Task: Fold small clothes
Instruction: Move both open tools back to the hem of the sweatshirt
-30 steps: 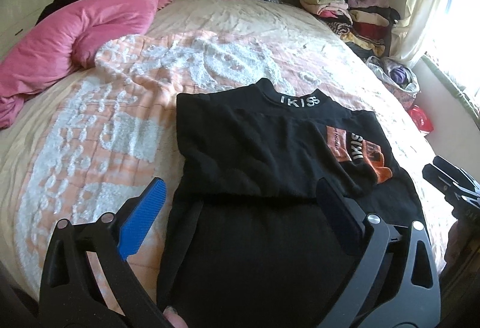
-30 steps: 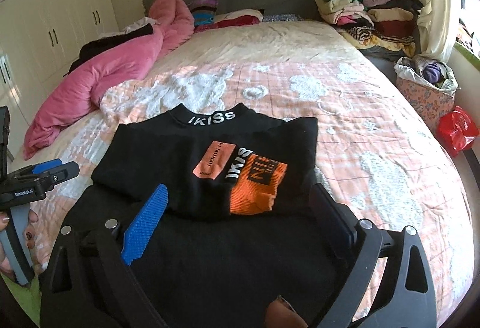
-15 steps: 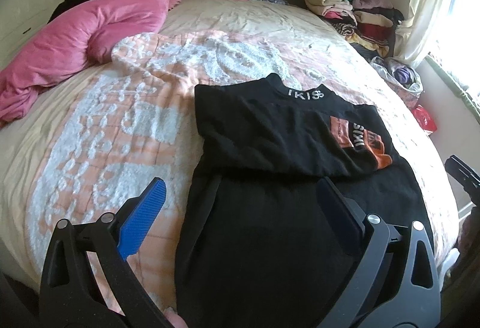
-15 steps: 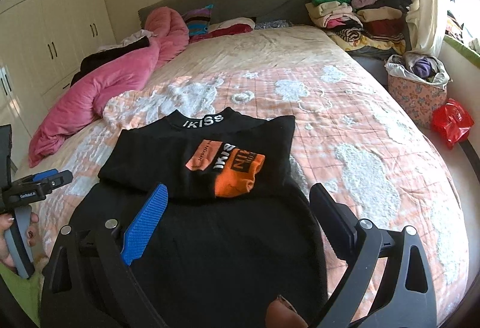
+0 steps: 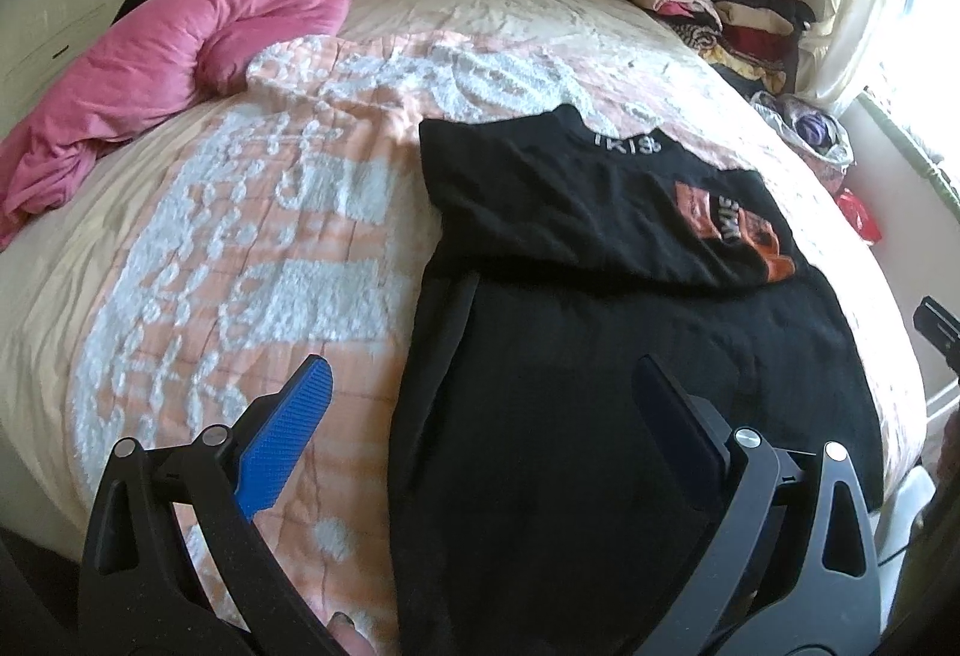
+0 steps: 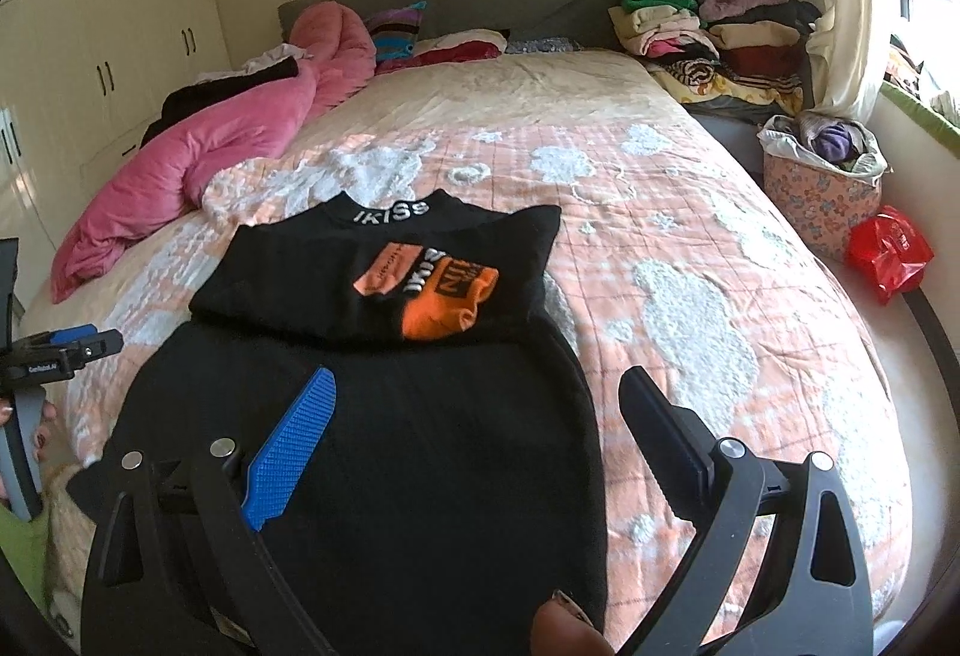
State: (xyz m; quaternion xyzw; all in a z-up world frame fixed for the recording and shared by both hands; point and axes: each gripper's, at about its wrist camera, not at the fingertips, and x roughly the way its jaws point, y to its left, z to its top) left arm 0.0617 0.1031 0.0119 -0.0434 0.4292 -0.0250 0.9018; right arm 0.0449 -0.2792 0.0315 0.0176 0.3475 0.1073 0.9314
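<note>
A black garment (image 5: 600, 386) (image 6: 384, 452) lies flat on the bed, its sleeves folded in across the upper part, with a white-lettered collar (image 6: 390, 213) and an orange cuff (image 6: 444, 296) on top. My left gripper (image 5: 480, 386) is open and empty, hovering above the garment's lower left edge. My right gripper (image 6: 480, 398) is open and empty above the garment's lower part. The left gripper also shows at the left edge of the right wrist view (image 6: 66, 350).
The bed has a peach and white patterned cover (image 6: 690, 296). A pink duvet (image 5: 180, 38) is heaped at the far left. Stacks of folded clothes (image 6: 708, 26) sit at the far right corner. A floral basket (image 6: 822, 194) and a red bag (image 6: 888, 251) stand beside the bed.
Both grippers have pulled back and up from the garment, so it looks smaller and further off. Both stay open; the garment has not moved.
</note>
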